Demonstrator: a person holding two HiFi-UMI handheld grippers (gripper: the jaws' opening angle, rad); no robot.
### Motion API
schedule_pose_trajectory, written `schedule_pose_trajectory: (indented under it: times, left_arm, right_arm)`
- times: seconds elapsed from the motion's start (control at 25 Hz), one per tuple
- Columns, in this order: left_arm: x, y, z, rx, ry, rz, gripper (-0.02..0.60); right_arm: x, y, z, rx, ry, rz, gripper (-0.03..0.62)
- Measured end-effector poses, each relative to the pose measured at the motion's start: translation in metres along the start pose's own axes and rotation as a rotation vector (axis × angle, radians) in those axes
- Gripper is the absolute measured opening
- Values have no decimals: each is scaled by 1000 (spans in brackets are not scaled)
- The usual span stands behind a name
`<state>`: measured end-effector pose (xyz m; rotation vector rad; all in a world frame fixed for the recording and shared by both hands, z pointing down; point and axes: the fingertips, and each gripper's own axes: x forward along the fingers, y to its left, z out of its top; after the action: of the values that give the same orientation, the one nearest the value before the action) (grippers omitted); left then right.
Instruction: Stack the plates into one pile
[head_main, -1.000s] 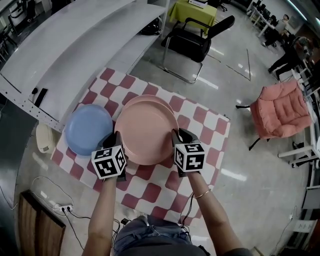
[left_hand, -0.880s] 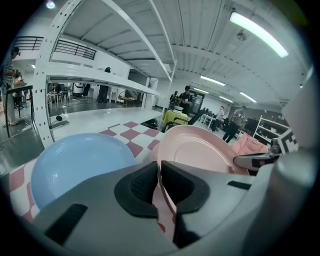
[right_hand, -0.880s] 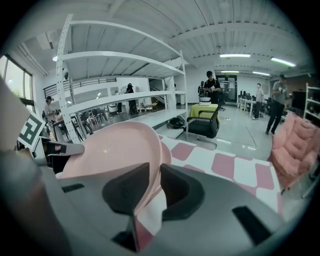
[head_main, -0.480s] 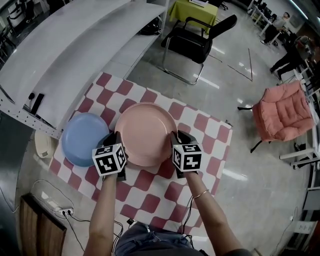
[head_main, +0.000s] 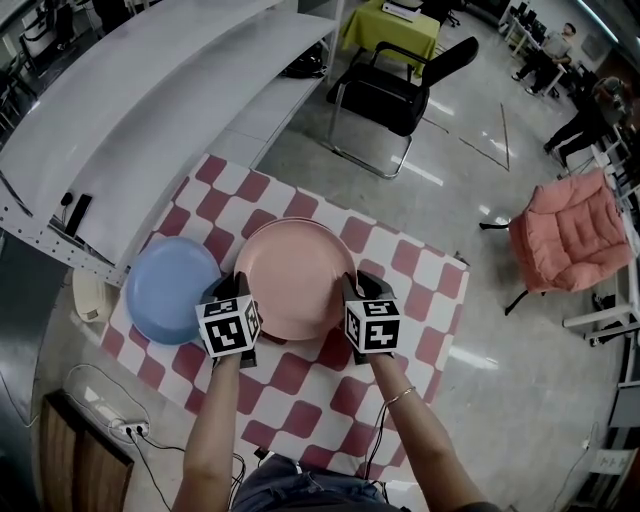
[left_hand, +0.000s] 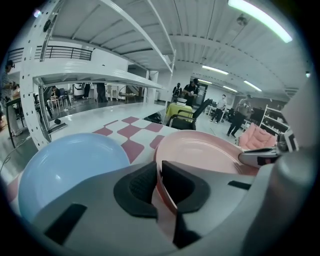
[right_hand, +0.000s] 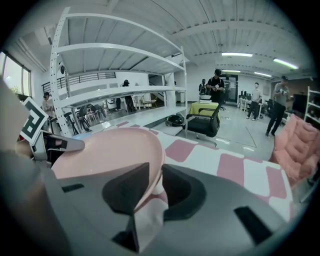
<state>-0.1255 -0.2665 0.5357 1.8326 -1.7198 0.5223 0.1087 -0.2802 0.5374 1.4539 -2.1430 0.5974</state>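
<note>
A pink plate (head_main: 293, 278) lies on a second pink plate on the red-and-white checkered cloth (head_main: 300, 375); only a sliver of the lower one shows. My left gripper (head_main: 237, 287) has the plate's near-left rim (left_hand: 200, 152) between its pads; its jaws have just been opening slightly and the pads still look to touch the rim. My right gripper (head_main: 352, 288) is shut on the near-right rim (right_hand: 105, 150). A blue plate (head_main: 172, 290) lies flat just left of the pink pile, also seen in the left gripper view (left_hand: 70, 160).
A white shelving unit (head_main: 130, 90) runs along the cloth's far-left side. A black chair (head_main: 395, 85) stands beyond the cloth, a pink armchair (head_main: 570, 235) at the right. A power strip (head_main: 125, 428) lies on the floor near left. People stand far back.
Both grippers have carried the pink plate down and away from me. It was offset over the lower pink plate and now sits squarely on it.
</note>
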Motion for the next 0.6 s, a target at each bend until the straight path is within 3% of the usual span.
schedule_pose_trajectory:
  times: [0.6]
  left_arm:
    - [10, 3, 1, -32, -13, 52, 43]
  right_arm:
    - [11, -4, 4, -6, -55, 3, 81]
